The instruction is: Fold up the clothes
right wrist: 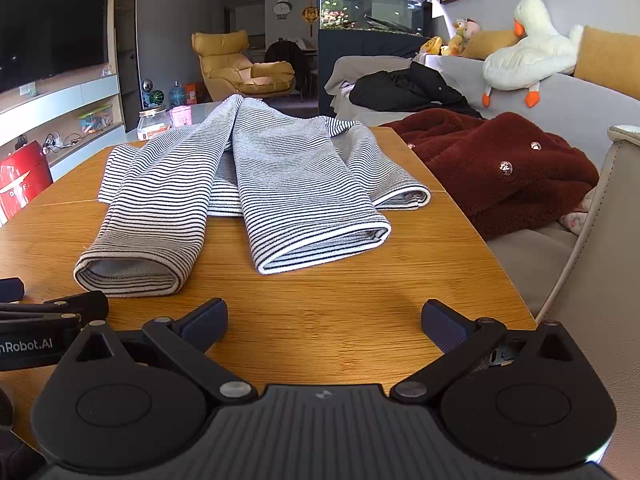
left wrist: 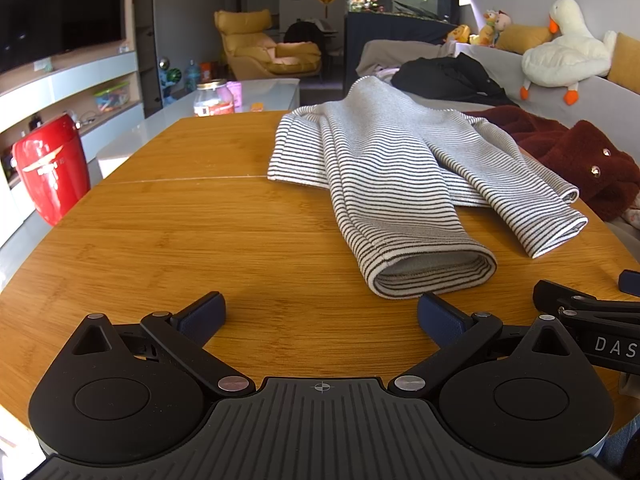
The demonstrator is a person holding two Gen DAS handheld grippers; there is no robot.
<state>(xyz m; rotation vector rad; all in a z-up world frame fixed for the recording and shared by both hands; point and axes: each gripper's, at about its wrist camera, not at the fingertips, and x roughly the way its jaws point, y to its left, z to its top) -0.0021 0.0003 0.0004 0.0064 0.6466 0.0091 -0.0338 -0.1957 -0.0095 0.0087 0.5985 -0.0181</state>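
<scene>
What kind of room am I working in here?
Most likely a home living room: a sofa with a stuffed goose, a television, and a fish tank behind the wooden table.

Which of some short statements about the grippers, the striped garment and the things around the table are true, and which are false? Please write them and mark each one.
1. The left gripper is open and holds nothing. True.
2. The right gripper is shut on a sleeve. False: it is open and touches no cloth.
3. The striped garment lies on the wooden table with both sleeves pointing toward the grippers. True.
4. The dark red fleece garment lies on top of the striped garment. False: it lies beside the table, on the sofa side.
5. The white plush goose sits on the table. False: it rests on the sofa back.
</scene>
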